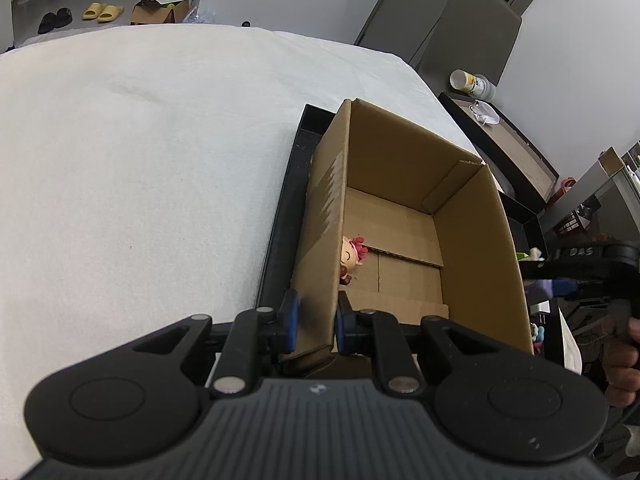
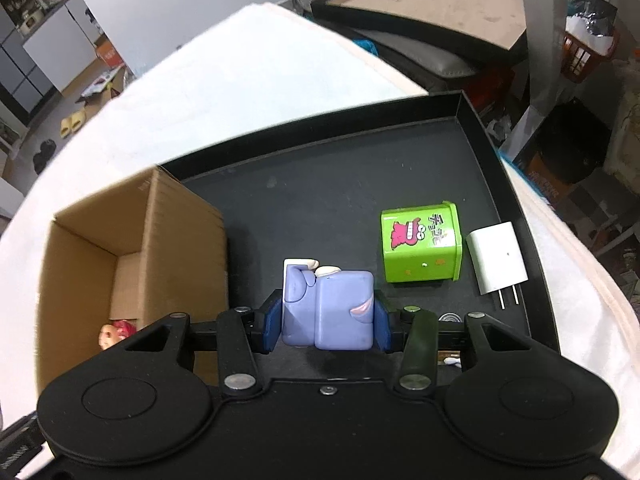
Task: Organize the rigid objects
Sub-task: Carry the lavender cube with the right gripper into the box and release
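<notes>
Left gripper (image 1: 316,322) is pinching the near left wall of the open brown cardboard box (image 1: 472,248), blue pads nearly closed with the thin cardboard wall between them, one pad outside and one inside the box. The box is sitting at the left end of the shallow black rectangular tray (image 2: 400,168), and the tray is lying on a white cloth-covered table (image 1: 140,160). Inside the box a small doll-head figurine with red hair (image 1: 351,256) is lying on the floor against the left wall, just ahead of the inner pad; the right wrist view is showing the same figurine low in the box at its near end. Right gripper (image 2: 327,328) is holding a lavender-blue blocky plastic toy figure (image 2: 328,308), blue pads pressing on its two sides at a medium width; the toy's white parts are sticking out on its far side. The held toy is sitting above the tray floor, just right of the box's right wall. Further right on the tray a bright green plastic cube-shaped container with a pink cartoon print and characters (image 2: 422,246) is lying on its side, and a white wall charger plug with two metal prongs (image 2: 496,258) is lying just beside it, prongs pointing toward the camera. A person's hand (image 1: 624,364) is gripping the right tool's handle at the right edge of the left wrist view.
</notes>
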### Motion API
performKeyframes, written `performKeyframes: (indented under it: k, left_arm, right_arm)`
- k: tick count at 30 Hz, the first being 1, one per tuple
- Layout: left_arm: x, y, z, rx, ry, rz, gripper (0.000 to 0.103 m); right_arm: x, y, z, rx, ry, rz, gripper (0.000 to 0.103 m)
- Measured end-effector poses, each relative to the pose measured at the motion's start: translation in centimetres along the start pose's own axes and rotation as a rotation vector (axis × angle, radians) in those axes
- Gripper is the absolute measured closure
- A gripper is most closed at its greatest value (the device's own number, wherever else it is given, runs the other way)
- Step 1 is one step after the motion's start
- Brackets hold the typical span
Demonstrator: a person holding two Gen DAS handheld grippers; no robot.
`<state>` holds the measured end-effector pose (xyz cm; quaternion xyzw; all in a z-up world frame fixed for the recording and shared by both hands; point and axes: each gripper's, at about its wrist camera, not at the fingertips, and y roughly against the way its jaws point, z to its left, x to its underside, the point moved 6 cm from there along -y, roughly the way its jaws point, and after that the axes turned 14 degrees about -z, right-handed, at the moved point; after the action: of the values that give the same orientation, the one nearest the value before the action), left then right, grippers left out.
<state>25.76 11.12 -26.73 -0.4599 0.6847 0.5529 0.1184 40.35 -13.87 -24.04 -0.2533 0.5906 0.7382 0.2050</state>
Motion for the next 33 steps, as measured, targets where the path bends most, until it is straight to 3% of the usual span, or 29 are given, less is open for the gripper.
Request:
performKeyframes:
  k: [12,33]
  left_arm:
    - [0.1,0.4,-0.1,0.004,-0.005,0.016,0.086]
    - [0.2,0.2,0.8,0.055,0.018,0.019,0.086]
  right_arm:
    - [-2.1,3.6,1.8,-0.041,-0.023,-0.085,0.059]
    - [-3.1,5.5,8.6,-0.097,0.086,-0.157,0.059]
